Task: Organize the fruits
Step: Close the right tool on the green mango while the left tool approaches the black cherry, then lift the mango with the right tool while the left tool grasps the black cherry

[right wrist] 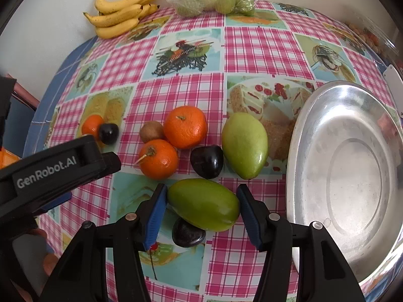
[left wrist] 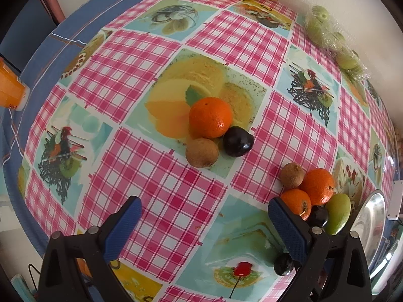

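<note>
My right gripper has a green mango between its blue pads, which meet the fruit's two ends. The mango leans over a dark plum. Beyond lie a second green mango, another plum, two oranges and a kiwi. My left gripper hangs open and empty over the checked tablecloth. Ahead of it sit an orange, a kiwi and a plum. The metal plate on the right holds nothing.
Bananas and a clear pack of green fruits lie at the table's far edge by the wall. The left gripper's black body reaches in from the left. An orange cup stands off the table's left side.
</note>
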{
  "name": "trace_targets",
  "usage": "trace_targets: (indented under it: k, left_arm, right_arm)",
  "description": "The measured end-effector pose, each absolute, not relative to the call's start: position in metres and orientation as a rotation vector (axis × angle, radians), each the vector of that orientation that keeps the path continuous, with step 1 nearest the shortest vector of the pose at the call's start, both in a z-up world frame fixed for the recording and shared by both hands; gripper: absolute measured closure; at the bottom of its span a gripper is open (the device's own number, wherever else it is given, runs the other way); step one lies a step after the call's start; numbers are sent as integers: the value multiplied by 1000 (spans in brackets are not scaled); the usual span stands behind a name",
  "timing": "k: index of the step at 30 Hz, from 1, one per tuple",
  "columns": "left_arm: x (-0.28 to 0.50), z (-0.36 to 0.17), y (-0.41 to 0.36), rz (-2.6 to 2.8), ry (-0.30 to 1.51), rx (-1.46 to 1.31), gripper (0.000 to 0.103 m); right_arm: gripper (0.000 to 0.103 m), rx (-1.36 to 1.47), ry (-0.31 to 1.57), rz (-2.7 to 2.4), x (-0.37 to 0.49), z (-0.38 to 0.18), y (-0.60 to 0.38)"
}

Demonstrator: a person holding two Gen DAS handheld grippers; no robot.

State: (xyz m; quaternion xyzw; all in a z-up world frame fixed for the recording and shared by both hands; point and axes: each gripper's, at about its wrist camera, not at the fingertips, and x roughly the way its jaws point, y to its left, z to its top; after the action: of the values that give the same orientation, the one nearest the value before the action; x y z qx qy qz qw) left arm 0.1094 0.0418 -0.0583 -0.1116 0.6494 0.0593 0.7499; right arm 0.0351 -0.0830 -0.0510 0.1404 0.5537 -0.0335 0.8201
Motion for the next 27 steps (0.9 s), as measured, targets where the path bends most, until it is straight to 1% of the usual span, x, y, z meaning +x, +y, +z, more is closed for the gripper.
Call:
trace_targets:
  k: [6, 10, 17, 27]
  left_arm:
    - [111, -41, 40, 99, 1390, -248, 2]
    - [109, -30, 33, 61, 1380, -246, 6]
    - [102, -16, 13, -16, 1375, -205, 6]
    - [74, -28, -26, -151, 1411, -52, 9]
  right_arm:
    - [45, 326, 1136, -56, 25, -34, -87]
    - [45, 342, 1115, -63, 17, -24, -95]
    - [45, 368, 1092, -105, 2, -8, -122]
    - [45, 419, 1040, -244, -34, 4, -175]
